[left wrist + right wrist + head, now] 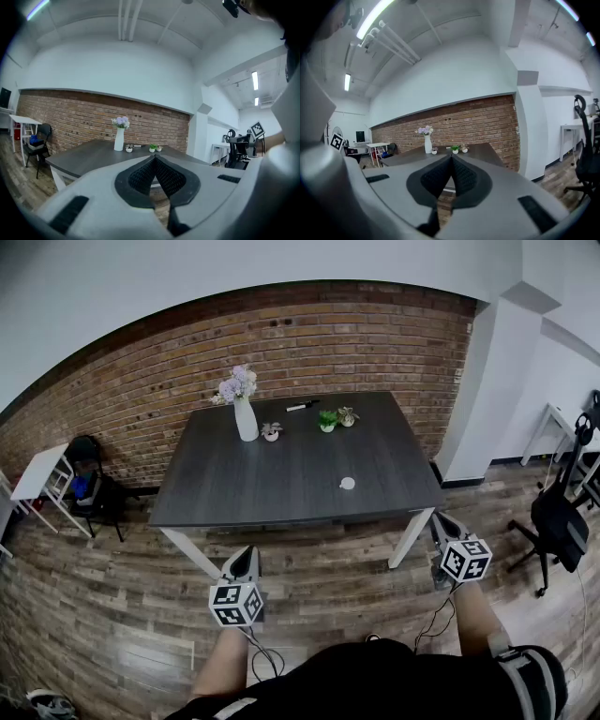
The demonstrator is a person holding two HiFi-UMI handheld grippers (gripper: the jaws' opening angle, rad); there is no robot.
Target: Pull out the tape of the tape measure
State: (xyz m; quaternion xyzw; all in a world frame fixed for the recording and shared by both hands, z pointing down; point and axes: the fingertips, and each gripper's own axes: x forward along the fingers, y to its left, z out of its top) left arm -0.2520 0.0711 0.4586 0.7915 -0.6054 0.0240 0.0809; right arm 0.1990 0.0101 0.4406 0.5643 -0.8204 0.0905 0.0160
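Tape measure (348,483) on table (267,479), axis indiscernible

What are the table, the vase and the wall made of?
Table: dark matte board, faint wood grain showing. Vase: smooth white, probably ceramic, maybe plastic. Wall: rough red brick, pale mortar lines.

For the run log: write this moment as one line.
phase: not started | left gripper: shut, empty | right gripper: shut, empty | both short of table | small white round item: on table, untouched
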